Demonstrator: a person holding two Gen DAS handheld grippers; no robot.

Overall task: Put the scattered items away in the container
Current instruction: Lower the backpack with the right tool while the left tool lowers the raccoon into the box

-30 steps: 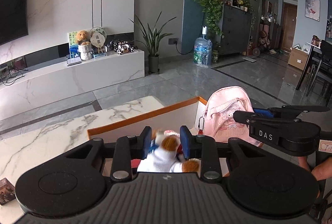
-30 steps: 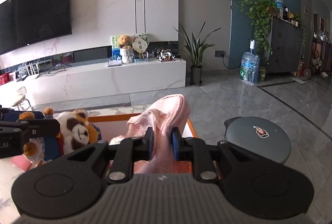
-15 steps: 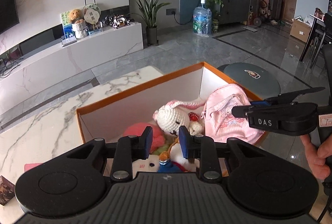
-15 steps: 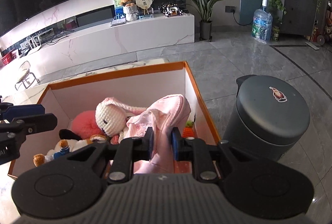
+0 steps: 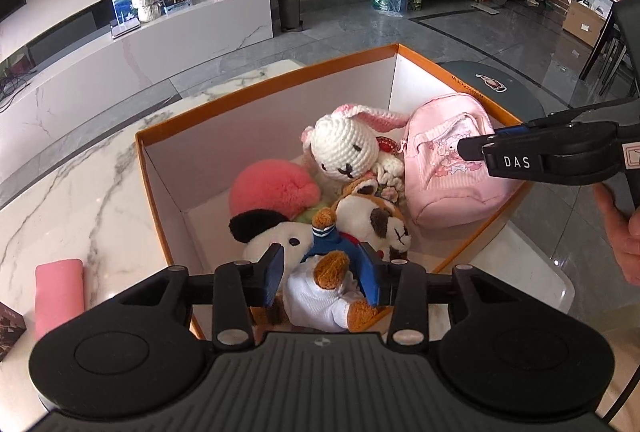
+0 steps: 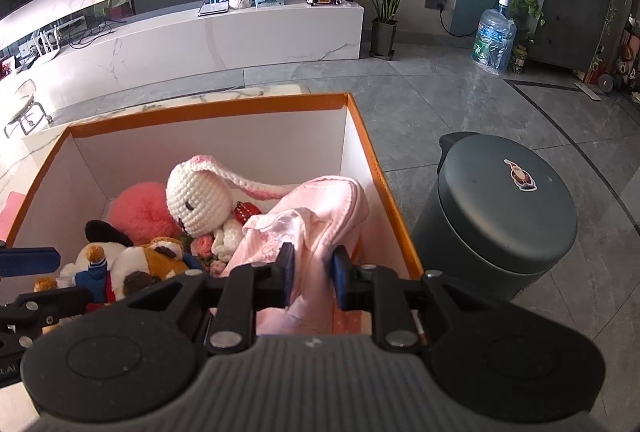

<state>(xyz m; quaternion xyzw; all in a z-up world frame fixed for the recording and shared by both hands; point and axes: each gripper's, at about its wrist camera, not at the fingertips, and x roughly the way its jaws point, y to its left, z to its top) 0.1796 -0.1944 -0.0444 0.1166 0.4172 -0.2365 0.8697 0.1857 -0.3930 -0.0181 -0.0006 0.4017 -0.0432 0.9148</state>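
An orange-rimmed white box (image 5: 260,88) (image 6: 200,112) sits on the marble table (image 5: 72,192). It holds a crocheted bunny (image 5: 344,148), a pink fluffy plush (image 5: 272,188), a white dog plush with a black ear (image 5: 268,232) and a brown-and-white plush in a blue top (image 5: 320,292). That last plush lies at the box's near wall between the spread fingers of my open left gripper (image 5: 322,268). The pink backpack (image 5: 448,168) (image 6: 320,204) rests in the box's right end. My right gripper (image 6: 313,272) (image 5: 476,148) is shut on the backpack's fabric.
A pink roll (image 5: 58,296) and a small dark box (image 5: 10,328) lie on the table left of the box. A grey lidded bin (image 6: 496,212) stands on the floor just right of the box. A person's hand (image 5: 624,240) grips the right tool.
Both grippers came down over the box. The plush went from hanging in the left gripper to lying in the box, and that gripper's fingers spread. The backpack now rests inside.
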